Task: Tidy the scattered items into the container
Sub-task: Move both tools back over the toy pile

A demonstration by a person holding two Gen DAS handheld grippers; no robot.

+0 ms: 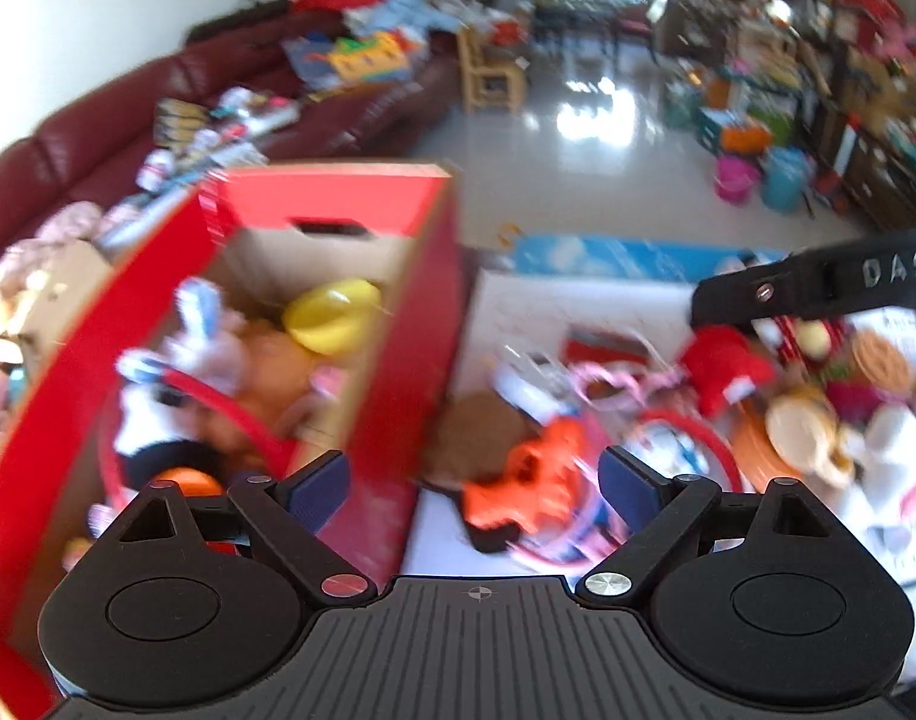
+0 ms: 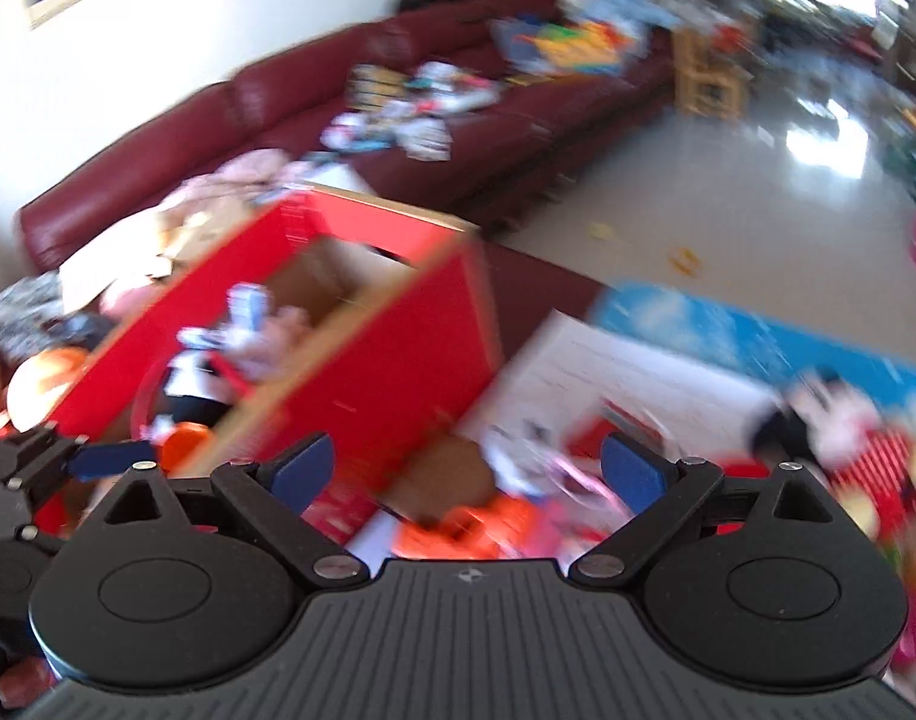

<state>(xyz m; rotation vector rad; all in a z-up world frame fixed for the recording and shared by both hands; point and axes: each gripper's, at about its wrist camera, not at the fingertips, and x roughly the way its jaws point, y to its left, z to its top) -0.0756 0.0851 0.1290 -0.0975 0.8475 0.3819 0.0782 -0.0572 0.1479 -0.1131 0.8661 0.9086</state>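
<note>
The red cardboard box stands open at the left. It holds a yellow toy, a white plush rabbit and a red hoop. My left gripper is open over the box's near right wall, with nothing between its blue pads. Beyond it an orange toy lies among scattered toys on a white board. My right gripper is open and empty too, above the same orange toy beside the box. A black and white plush lies at the right. Both views are blurred.
A dark red sofa strewn with items runs behind the box. A blue mat lies under the white board. A wooden chair, pink and blue buckets and cluttered shelves stand across the shiny floor.
</note>
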